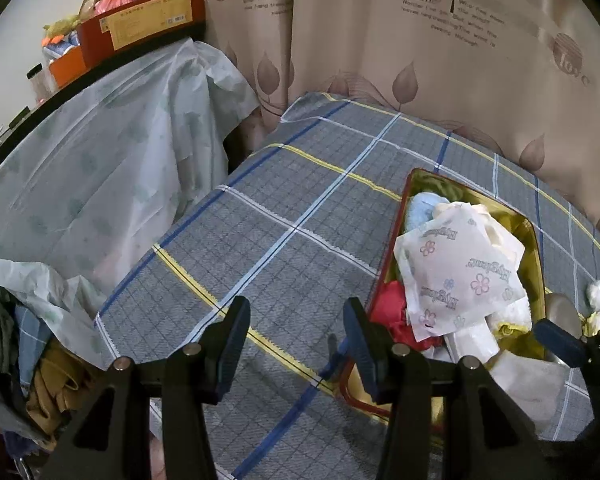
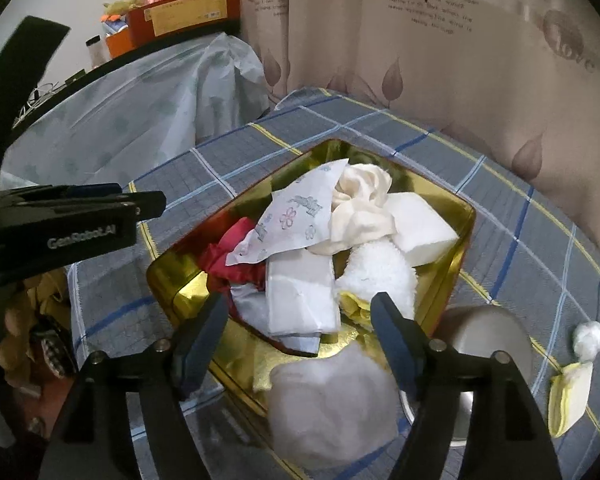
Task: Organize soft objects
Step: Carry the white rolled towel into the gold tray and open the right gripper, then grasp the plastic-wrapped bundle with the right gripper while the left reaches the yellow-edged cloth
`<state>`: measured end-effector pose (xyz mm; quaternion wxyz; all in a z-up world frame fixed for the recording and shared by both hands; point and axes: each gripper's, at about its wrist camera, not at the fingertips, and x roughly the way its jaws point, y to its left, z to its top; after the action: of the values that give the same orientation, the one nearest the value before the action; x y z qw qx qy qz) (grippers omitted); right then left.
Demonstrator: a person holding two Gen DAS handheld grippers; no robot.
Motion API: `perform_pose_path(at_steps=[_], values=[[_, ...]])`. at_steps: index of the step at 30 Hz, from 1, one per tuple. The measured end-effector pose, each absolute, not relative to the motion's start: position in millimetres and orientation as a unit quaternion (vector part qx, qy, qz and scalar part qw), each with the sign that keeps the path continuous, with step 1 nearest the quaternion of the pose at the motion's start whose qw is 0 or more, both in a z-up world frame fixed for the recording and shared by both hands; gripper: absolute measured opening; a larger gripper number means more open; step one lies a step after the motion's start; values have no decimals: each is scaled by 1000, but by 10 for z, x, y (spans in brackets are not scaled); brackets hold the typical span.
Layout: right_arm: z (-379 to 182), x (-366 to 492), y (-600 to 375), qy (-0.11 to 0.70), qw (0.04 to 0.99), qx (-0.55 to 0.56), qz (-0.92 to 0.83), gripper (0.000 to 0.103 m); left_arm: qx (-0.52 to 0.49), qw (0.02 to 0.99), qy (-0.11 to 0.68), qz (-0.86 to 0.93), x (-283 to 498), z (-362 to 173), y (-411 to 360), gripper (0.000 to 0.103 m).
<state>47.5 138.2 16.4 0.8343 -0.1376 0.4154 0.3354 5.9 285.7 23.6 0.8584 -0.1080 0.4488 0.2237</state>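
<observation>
both grippers agape above tin

The gold tin floor is mostly hidden under piled soft items. The grey bowl beside the tin is partly covered by the right gripper.

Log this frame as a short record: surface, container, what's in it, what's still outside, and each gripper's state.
surface: plaid cloth
container: gold tin, open, on the cloth
contents: flowered wrapper, red cloth, cream cloth, white towel, white packets
outside: white fluffy wad against the tin's near edge; cotton ball and yellow-edged pouch to the right
left gripper: open, empty, beside the tin
right gripper: open, empty, over the tin's near edge
</observation>
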Motion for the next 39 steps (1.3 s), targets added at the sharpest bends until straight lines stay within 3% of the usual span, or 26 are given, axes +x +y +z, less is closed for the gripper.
perform_pose_path(at_steps=[20,29,39], values=[[399,445,932,384,860,-86,324,72,-96,857,450,231,71,198,2822,50],[426,799,59,384,892,-85,223,72,-94,870,435,209,74,212,2768,50],[228,1667,-1179,462,881,-41,98,72,-87,880,428,189,120,270,2622,50]])
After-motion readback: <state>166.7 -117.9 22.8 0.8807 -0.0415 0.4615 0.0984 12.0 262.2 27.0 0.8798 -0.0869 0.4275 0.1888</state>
